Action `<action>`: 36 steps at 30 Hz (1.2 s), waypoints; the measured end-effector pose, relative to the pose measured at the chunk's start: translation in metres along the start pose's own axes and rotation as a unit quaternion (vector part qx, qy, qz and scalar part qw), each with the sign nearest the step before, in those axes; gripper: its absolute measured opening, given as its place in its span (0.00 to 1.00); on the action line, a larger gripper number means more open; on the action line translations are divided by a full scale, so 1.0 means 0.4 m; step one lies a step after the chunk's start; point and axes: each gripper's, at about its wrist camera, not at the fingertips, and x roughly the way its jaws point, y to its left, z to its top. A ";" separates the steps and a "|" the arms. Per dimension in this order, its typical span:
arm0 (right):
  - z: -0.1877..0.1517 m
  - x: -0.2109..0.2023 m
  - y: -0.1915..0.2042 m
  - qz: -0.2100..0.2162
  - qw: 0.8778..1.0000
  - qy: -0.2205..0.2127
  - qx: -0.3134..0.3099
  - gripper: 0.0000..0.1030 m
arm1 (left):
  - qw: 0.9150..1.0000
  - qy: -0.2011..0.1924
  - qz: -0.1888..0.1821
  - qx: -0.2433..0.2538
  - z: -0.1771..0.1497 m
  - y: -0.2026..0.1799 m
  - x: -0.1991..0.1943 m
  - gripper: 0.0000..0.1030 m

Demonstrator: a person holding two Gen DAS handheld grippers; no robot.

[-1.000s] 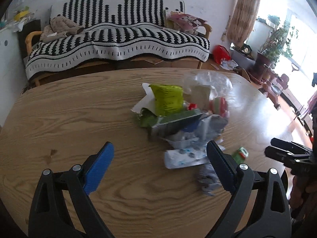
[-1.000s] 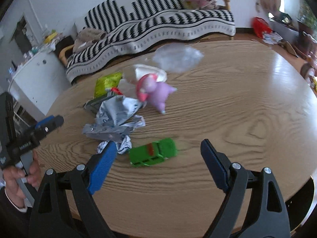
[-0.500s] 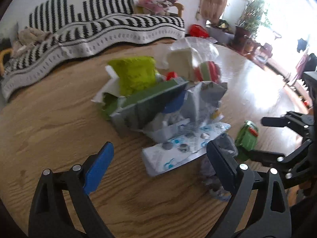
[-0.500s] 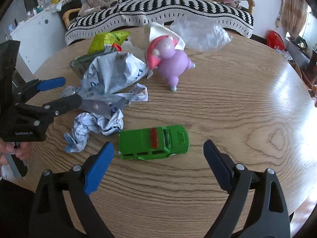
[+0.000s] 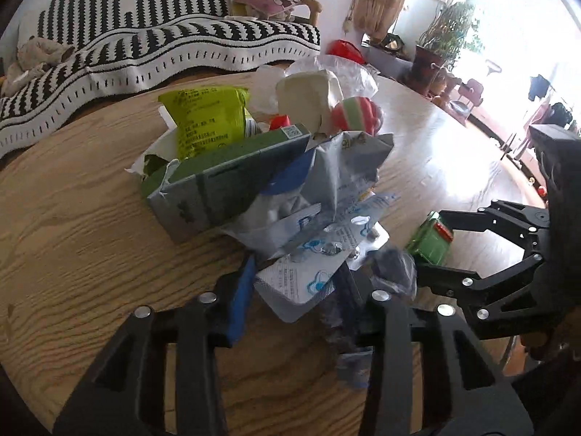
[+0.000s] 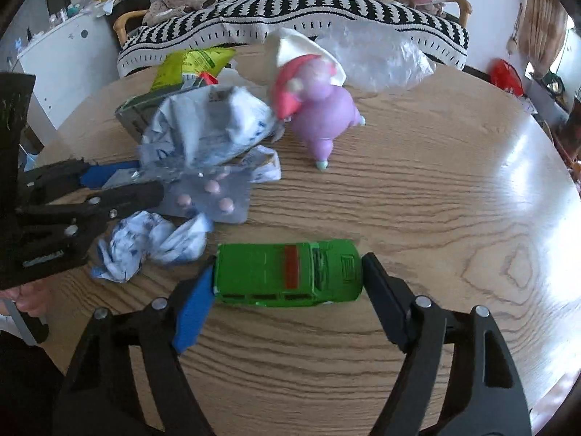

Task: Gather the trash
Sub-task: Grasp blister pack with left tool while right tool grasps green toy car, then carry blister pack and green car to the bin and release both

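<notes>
A heap of trash lies on the round wooden table (image 5: 72,239): a yellow-green packet (image 5: 207,116), a green and grey carton (image 5: 225,185), crumpled grey wrappers (image 6: 210,127) and a pill blister sheet (image 5: 308,279). My left gripper (image 5: 294,290) has closed on the blister sheet; it also shows in the right wrist view (image 6: 120,189). A crumpled blue-white paper (image 6: 156,243) lies beside it. My right gripper (image 6: 287,279) has its pads against both ends of a green toy car (image 6: 287,272), which also shows in the left wrist view (image 5: 430,239).
A purple plush toy with a pink hat (image 6: 319,109) stands behind the car. A clear plastic bag (image 6: 377,54) lies further back. A striped sofa (image 6: 290,7) is beyond the table. Bare wood lies to the right (image 6: 454,189).
Both grippers have moved forward and closed. The left one now grips the blister sheet. The right one has closed from wide open onto the green car.
</notes>
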 end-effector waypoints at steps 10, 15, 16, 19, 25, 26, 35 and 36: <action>0.000 -0.101 -0.046 0.000 0.999 -0.040 0.028 0.74 | 0.999 -0.028 0.025 -0.004 0.023 -0.028 -0.100 0.39; -0.034 -0.193 -0.137 -0.013 0.996 -0.066 0.065 0.74 | 0.998 -0.049 0.032 -0.013 0.052 -0.062 -0.148 0.39; -0.045 -0.213 -0.157 -0.018 0.995 -0.071 0.072 0.74 | 0.998 -0.053 0.033 -0.012 0.057 -0.074 -0.154 0.39; -0.087 -0.273 -0.231 -0.039 0.991 -0.084 0.097 0.74 | 0.998 -0.063 0.026 -0.011 0.078 -0.127 -0.161 0.39; -0.236 -0.411 -0.453 -0.098 0.974 -0.101 0.177 0.74 | 0.998 -0.063 -0.011 0.009 0.113 -0.301 -0.123 0.39; -0.268 -0.434 -0.494 -0.109 0.970 -0.103 0.191 0.74 | 0.998 -0.062 -0.022 0.016 0.117 -0.349 -0.109 0.39; -0.599 -0.570 -0.808 -0.183 0.923 -0.088 0.328 0.74 | 0.991 -0.034 -0.099 0.084 0.090 -0.702 0.012 0.39; -0.643 -0.577 -0.841 -0.185 0.916 -0.081 0.346 0.74 | 0.990 -0.029 -0.108 0.091 0.083 -0.741 0.029 0.39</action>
